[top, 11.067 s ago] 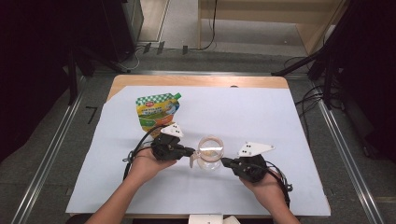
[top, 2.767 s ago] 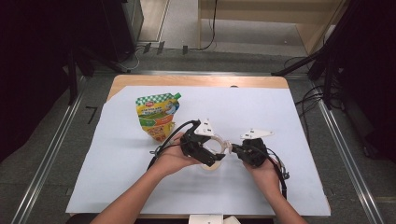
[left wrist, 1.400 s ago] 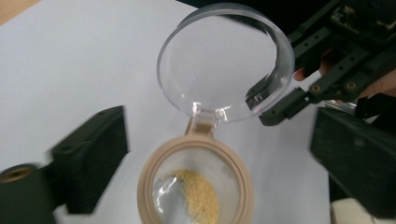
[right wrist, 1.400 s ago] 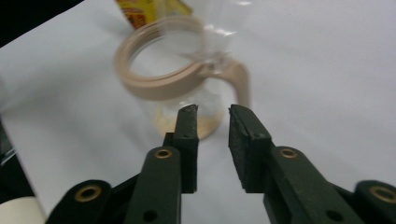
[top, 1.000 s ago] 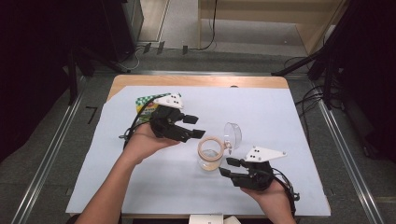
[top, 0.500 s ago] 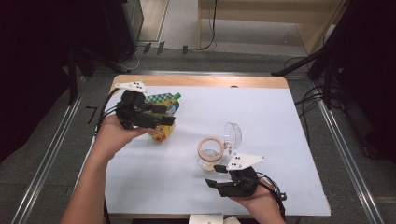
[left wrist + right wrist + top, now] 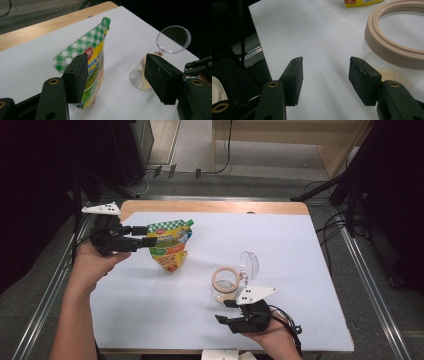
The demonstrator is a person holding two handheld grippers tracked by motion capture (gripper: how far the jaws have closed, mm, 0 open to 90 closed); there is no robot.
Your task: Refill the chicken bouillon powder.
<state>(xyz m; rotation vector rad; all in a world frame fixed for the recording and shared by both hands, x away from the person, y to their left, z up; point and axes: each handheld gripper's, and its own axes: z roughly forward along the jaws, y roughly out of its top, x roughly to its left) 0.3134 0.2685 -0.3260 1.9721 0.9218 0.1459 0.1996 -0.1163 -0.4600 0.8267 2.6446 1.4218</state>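
Note:
A green-checked and yellow stand-up pouch (image 7: 170, 245) stands upright at the back left of the white sheet. My left gripper (image 7: 149, 235) hangs open at the pouch's left edge, without pressing it. In the left gripper view the pouch (image 7: 100, 57) rises behind the left jaw of that gripper (image 7: 116, 60). A clear jar (image 7: 226, 282) with a beige rim and a little pale powder stands mid-table, its clear lid (image 7: 248, 265) flipped up. Just in front of it my right gripper (image 7: 223, 311) points left. The right gripper (image 7: 325, 61) has opened slightly and holds nothing, with the jar rim (image 7: 397, 55) to its right.
The white sheet (image 7: 300, 250) covers a wooden table (image 7: 215, 206), with a metal frame along both sides. Cables and dark stands lie on the floor behind. A small white object (image 7: 220, 354) sits at the front edge. My right gripper (image 7: 200, 67) shows beyond the jar (image 7: 140, 80).
My left gripper has swung left from beside the jar to the pouch's left side. The right gripper has drawn back a little toward the front edge. The jar and its raised lid stayed put.

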